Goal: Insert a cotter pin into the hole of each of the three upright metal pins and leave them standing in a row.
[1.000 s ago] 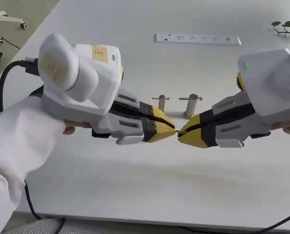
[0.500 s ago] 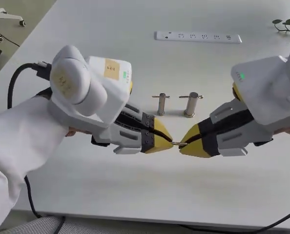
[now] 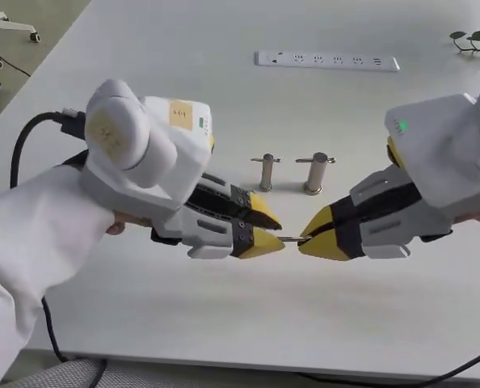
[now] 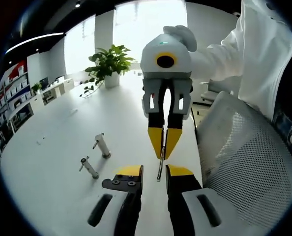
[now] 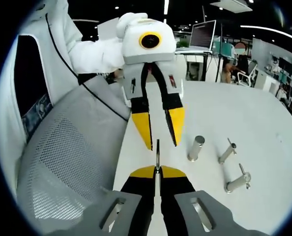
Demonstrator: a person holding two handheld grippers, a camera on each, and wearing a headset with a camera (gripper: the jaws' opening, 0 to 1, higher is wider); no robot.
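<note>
Here, over the near part of the white workbench [image 3: 224,307], the two hand-held tools meet tip to tip. The left gripper [image 3: 279,232] is released: its yellow jaws stand apart on either side of the free end of the cotter pin [image 3: 291,239] and do not press on it. The right gripper [image 3: 302,239] is clenched on the other end of that pin, which lies level between the two tools, above the bench. Beyond them stand a fitted metal pin [image 3: 266,172] and, just to its right, a second fitted metal pin [image 3: 314,174], each with a cross-piece through its top. The right gripper view shows a bare metal pin [image 5: 196,147] standing beside those two, its top empty.

Hazards, as judged: the thin cotter pin is held at one end only, so it may pivot or slip in the jaws. A tip that misses the hole would push sideways on the bare pin and could topple it into its neighbours.
</note>
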